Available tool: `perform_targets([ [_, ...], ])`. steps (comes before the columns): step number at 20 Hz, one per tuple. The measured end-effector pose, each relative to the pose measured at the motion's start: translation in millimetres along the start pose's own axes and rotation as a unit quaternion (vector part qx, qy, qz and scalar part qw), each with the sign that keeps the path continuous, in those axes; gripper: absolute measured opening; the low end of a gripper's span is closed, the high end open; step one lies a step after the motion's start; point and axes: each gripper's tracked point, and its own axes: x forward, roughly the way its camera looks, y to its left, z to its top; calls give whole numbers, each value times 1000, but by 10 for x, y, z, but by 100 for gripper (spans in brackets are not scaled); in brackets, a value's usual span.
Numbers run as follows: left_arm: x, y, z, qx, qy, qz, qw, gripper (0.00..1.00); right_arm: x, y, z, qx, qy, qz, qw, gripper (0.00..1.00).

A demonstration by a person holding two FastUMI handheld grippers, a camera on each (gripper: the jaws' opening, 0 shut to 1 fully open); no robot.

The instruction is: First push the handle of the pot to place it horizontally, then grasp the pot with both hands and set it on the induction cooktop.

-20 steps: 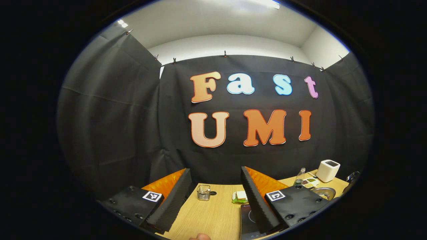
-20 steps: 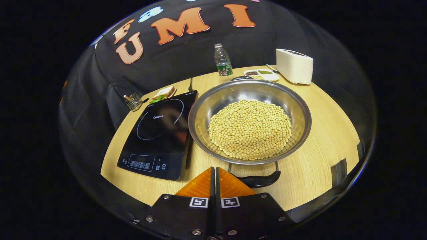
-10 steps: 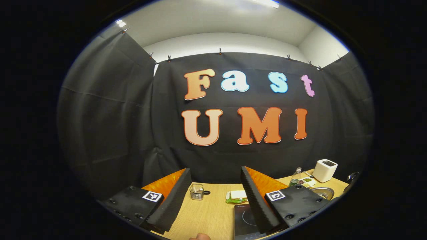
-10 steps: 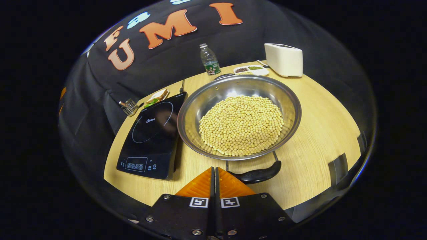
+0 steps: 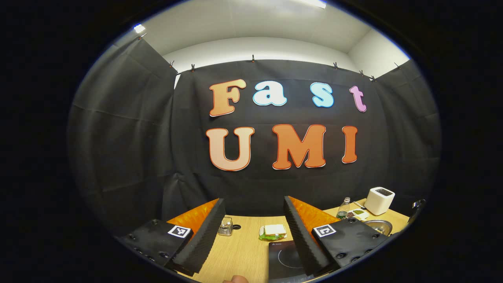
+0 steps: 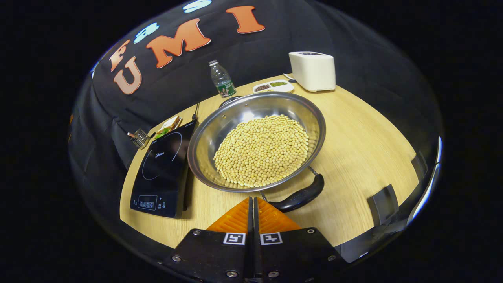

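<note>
Black cloth backed the tabletop (image 5: 239, 251); the left tool (image 5: 251, 232) hung released, drifting left past the induction cooktop (image 5: 285, 255). From the right view, the clenched right tool (image 6: 252, 214) had swung the handle (image 6: 300, 194) rightward, the pot (image 6: 255, 141) sitting beside the cooktop.

- The induction cooktop (image 6: 161, 173), at the left of the right gripper view, bears a small pale brand mark near its ring, too small to read.
- Its control panel carries white symbols, unreadable.
- The water bottle (image 6: 222, 79), upper middle, has a green label, unreadable.
</note>
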Motion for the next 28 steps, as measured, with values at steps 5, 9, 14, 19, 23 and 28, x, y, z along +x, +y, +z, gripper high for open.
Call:
perform_targets([
  [5,41,-114,-31,0,1,-1,1000,98,33,-250,135,15,-12,-18,1000,0],
  [9,61,-262,-36,-4,-1,-10,1000,98,69,-408,235,20,-19,-29,999,0],
  [14,117,-448,-142,-6,7,-19,1000,98,129,-599,374,27,-24,-36,999,0],
  [19,252,-607,-328,-1,19,-19,1000,98,214,-762,531,27,-29,-44,998,0],
  [23,320,-777,-534,8,29,-24,999,99,274,-906,664,35,-32,-51,998,0],
  [28,364,-977,-760,12,38,-30,999,99,349,-1003,810,30,-35,-59,997,0],
])
